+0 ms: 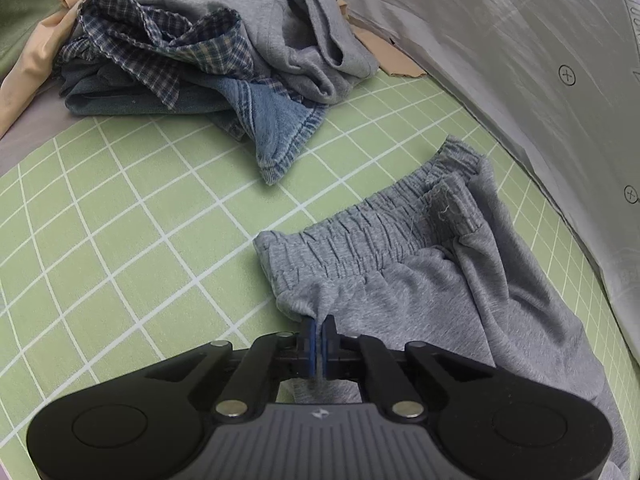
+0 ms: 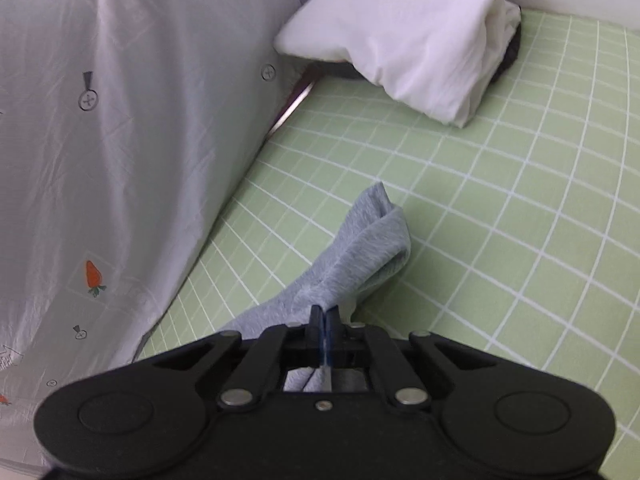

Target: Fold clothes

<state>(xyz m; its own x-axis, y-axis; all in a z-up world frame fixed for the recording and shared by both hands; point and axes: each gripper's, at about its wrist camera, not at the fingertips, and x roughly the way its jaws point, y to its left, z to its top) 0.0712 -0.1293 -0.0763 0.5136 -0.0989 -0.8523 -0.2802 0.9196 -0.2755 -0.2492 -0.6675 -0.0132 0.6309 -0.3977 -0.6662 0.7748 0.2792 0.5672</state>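
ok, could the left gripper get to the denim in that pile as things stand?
Probably not yet. The left gripper is shut on the grey shorts. Bare green mat lies between it and the denim, so the path looks free once it lets go.

Left wrist view: low, close over the green gridded sheet [image 1: 120, 220], facing along its tongs [image 1: 319, 326] toward a clothes pile [image 1: 208, 52]. Right wrist view: equally low, facing along its tongs [image 2: 325, 316] toward a white pillow [image 2: 400, 36]. Shared: gridded sheet, grey garment [image 1: 420, 280], printed cover [image 2: 120, 120].
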